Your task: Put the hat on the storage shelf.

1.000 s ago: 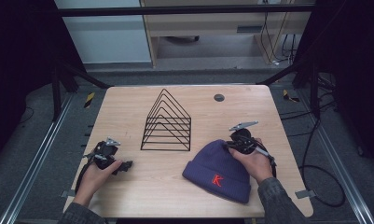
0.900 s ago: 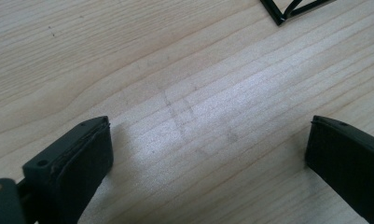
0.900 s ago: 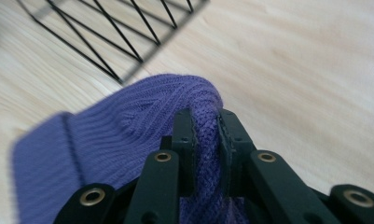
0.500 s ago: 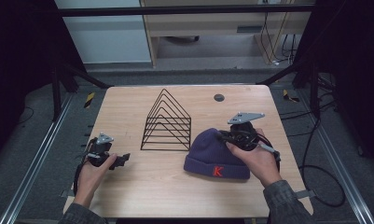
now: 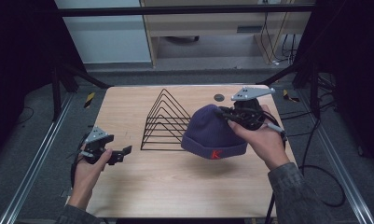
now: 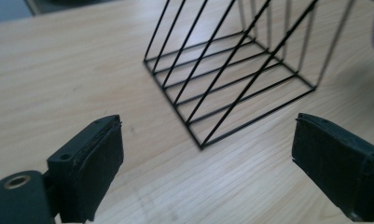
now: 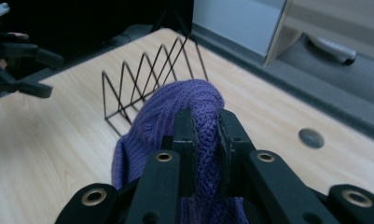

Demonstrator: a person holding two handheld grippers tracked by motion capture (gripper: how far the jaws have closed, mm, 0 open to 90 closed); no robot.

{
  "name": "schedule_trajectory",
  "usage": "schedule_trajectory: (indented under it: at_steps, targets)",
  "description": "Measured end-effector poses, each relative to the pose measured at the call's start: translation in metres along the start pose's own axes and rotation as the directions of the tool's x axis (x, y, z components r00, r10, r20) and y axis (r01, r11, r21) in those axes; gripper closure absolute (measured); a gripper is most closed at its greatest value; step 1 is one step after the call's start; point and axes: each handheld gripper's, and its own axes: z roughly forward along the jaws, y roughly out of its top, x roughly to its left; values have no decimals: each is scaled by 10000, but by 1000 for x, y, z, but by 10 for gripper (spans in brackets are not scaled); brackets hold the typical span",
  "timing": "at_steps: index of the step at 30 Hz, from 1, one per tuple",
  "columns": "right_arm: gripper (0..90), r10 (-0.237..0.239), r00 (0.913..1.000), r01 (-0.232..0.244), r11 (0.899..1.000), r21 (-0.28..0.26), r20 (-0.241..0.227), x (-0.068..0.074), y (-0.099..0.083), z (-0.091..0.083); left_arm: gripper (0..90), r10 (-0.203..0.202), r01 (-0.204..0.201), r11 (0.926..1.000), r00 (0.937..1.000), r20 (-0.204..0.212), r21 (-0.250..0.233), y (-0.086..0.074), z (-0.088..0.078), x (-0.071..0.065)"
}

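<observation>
A: What has changed since a moment ago?

B: The purple knitted beanie with a red letter K (image 5: 215, 132) has come up and away from the near right part of the light wooden surface (image 5: 128, 100). It now hangs in the air, held up over the right half, just right of the black wire rack of triangular dividers (image 5: 165, 122). The right tongs (image 5: 227, 116) have travelled up and toward the far side with it.

A: How are the right tongs holding it?

B: In the right gripper view the two black jaws are pressed together on a fold of the beanie's knit (image 7: 205, 135), pinching it between them. The rest of the hat droops below and beyond the right tongs (image 7: 206, 122), toward the rack (image 7: 142, 77).

A: And the left tongs?

B: The left tongs (image 5: 125, 151) sit low over the near left of the surface, in the person's left hand (image 5: 89, 163), having drifted slightly right. Their jaws are spread wide, with nothing between them; in the left gripper view the rack's near corner (image 6: 201, 142) lies ahead of the left tongs (image 6: 208, 172), apart from them.

A: Anything else there?

B: A small dark round disc (image 5: 218, 97) at the far right of the surface.
</observation>
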Motion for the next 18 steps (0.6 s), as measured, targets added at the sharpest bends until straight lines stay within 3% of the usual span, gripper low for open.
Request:
schedule_trajectory:
  at_steps: [4, 9, 10, 13, 17, 18]
  targets:
    - [796, -81, 9999, 86, 9994, -338, 136, 0, 20, -7, 86, 317, -306, 9992, 9987, 405, -271, 30, -11, -10]
    - [795, -323, 9981, 363, 9964, -770, 523, -1, 44, -8, 83, 801, -754, 9959, 9919, 984, -507, 70, -16, -21]
    - [795, -323, 9981, 363, 9964, -770, 523, -1, 44, -8, 84, 801, -754, 9959, 9919, 984, -507, 70, -16, -21]
    - [795, -354, 9972, 422, 9937, -1039, 661, -2, 62, -4, 84, 1045, -991, 9938, 9872, 1203, -499, 90, -14, -29]
    - [795, -374, 9964, 467, 9911, -1245, 761, -2, 77, -3, 83, 989, -918, 9943, 9843, 1463, -551, 100, -11, -33]
    - [795, -320, 9968, 414, 9906, -1302, 731, -1, 82, -3, 80, 1167, -1111, 9927, 9829, 1423, -473, 107, -7, -35]
